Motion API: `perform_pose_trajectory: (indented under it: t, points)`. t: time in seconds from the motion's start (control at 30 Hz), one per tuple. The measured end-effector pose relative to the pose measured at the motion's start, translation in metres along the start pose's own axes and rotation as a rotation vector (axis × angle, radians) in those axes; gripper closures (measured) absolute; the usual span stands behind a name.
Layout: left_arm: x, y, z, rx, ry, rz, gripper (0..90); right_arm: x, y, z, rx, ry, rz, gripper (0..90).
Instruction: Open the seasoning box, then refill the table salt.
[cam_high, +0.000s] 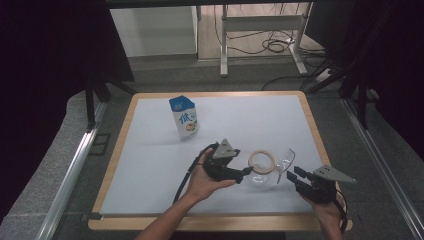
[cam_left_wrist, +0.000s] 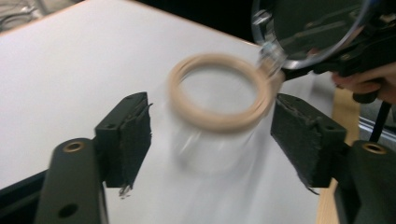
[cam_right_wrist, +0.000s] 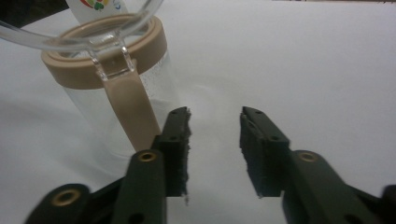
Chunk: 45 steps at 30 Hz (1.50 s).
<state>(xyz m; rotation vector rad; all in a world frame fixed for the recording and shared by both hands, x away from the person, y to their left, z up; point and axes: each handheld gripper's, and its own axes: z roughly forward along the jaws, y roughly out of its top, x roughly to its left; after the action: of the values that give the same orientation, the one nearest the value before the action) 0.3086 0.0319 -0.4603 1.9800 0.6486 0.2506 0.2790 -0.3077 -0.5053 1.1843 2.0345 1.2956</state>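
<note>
Left gripper (cam_high: 248, 171) lies level, pointing right at the jar (cam_high: 261, 167), jaws apart on either side of it. Right gripper (cam_high: 294, 174), right of the jar, points left, jaws parted, gripping nothing.

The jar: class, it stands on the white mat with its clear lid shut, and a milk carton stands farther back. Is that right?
Not quite. The jar has its clear lid swung open, hinged up off the tan rim, as the right gripper view shows. The rest holds: it stands on the white mat, with the milk carton farther back.

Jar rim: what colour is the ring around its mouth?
Beige, on a clear jar; the rim shows best in the right gripper view.
</note>
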Motion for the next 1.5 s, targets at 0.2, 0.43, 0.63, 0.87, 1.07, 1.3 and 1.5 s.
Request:
perform_pose_trajectory:
  t: [0.2, 0.43, 0.63, 0.87, 1.07, 1.3, 1.5]
  points:
    - [0.02, -0.03, -0.035, -0.03, 0.048, -0.029, 20.5, 0.0, -0.002, 0.003, 0.006, -0.017, 0.008, 46.4]
    - [0.038, -0.056, -0.062, -0.045, 0.088, -0.077, 19.6, 0.002, -0.003, 0.006, 0.003, -0.041, 0.005, 38.1]
    - [0.052, -0.08, -0.069, -0.011, 0.169, -0.065, 14.8, 0.004, -0.005, 0.01, 0.017, -0.043, 0.003, 36.1]
    - [0.067, -0.099, -0.072, 0.029, 0.277, -0.033, 19.2, 0.005, -0.007, 0.007, 0.013, -0.052, 0.007, 35.3]
    - [0.078, -0.101, -0.079, 0.005, 0.299, -0.067, 19.3, 0.002, -0.009, 0.0, 0.003, -0.06, 0.015, 35.4]
    - [0.089, -0.1, -0.082, -0.009, 0.312, -0.104, 18.3, 0.005, -0.01, -0.003, -0.007, -0.071, 0.019, 35.3]
    - [0.102, -0.092, -0.081, -0.049, 0.302, -0.166, 18.4, 0.005, -0.011, -0.004, -0.003, -0.069, 0.022, 35.3]
